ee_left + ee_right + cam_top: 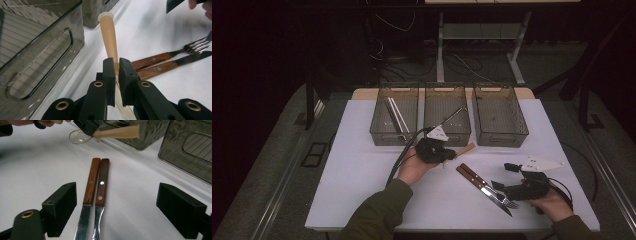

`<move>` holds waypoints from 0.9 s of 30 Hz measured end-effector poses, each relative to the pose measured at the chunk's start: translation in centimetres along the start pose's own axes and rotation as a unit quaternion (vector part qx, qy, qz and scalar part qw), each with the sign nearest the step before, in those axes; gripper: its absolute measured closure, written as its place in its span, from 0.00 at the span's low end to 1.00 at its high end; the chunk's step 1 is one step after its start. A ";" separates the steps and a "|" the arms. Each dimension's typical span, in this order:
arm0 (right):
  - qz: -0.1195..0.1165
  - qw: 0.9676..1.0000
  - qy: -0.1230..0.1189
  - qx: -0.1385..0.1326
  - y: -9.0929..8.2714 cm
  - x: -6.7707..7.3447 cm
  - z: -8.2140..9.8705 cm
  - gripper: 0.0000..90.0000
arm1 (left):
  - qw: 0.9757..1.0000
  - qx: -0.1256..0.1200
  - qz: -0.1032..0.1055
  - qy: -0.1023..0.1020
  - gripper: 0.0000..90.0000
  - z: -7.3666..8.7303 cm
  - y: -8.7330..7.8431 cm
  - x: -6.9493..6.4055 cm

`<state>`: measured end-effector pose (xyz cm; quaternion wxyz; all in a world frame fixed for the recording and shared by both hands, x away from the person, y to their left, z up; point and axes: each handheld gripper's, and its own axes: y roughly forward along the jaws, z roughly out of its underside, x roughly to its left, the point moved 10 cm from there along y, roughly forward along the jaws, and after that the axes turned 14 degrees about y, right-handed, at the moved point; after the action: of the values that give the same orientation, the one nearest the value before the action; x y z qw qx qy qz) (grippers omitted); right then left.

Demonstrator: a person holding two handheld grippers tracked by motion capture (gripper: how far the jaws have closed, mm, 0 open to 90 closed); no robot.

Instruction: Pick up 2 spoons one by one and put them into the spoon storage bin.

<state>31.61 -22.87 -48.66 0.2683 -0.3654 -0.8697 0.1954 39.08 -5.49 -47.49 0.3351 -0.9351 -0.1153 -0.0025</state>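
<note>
My left gripper (451, 154) (116, 62) is shut on the neck of a translucent tan plastic spoon (108, 35) (120, 133). It holds the spoon just above the white table (362, 170), in front of the middle bin (447, 131). The spoon's handle (466, 149) points right. A knife (467, 177) (91, 180) and a fork (477, 175) (102, 182), both with wooden handles, lie side by side on the table. My right gripper (504, 176) (117, 207) stands open, low over their blade ends, with one jaw on either side of them and touching neither.
Three grey see-through bins stand in a row at the back. The left bin (379, 132) holds white sticks (396, 114). A thin metal utensil (454, 116) leans in the middle bin. The right bin (499, 135) looks bare. Cables trail from both grippers.
</note>
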 end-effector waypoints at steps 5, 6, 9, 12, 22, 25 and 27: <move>-0.001 1.000 0.000 0.000 0.0 0.1 0.0 0.19 | 1.000 -0.003 -0.001 0.001 0.93 -0.5 -0.6 0.1; -0.001 1.000 -0.001 0.000 0.0 0.1 0.0 0.19 | 1.000 -0.003 0.000 0.001 0.93 -0.5 -0.7 0.1; 0.000 1.000 0.001 0.000 0.0 0.0 0.0 0.19 | 1.000 -0.003 0.004 0.001 0.93 -0.7 -0.9 0.1; 0.000 1.000 0.002 0.001 0.0 0.0 0.0 0.19 | 1.000 -0.008 0.007 -0.002 0.93 -1.0 -1.1 0.1; -0.002 1.000 0.001 -0.002 0.0 0.1 -0.1 0.18 | 1.000 -0.016 0.011 0.000 0.93 -2.6 -2.3 0.7; -0.002 1.000 0.004 -0.004 0.0 0.1 -0.2 0.18 | 1.000 -0.018 0.010 -0.003 0.93 -3.0 -2.6 1.2; -0.002 1.000 0.004 -0.005 0.0 0.1 -0.2 0.18 | 1.000 -0.017 0.009 -0.004 0.93 -3.2 -2.7 1.5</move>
<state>31.63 -22.81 -48.47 0.2700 -0.3659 -0.8703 0.1893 40.19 -5.20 -43.19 0.3185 -0.9418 -0.1078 0.0024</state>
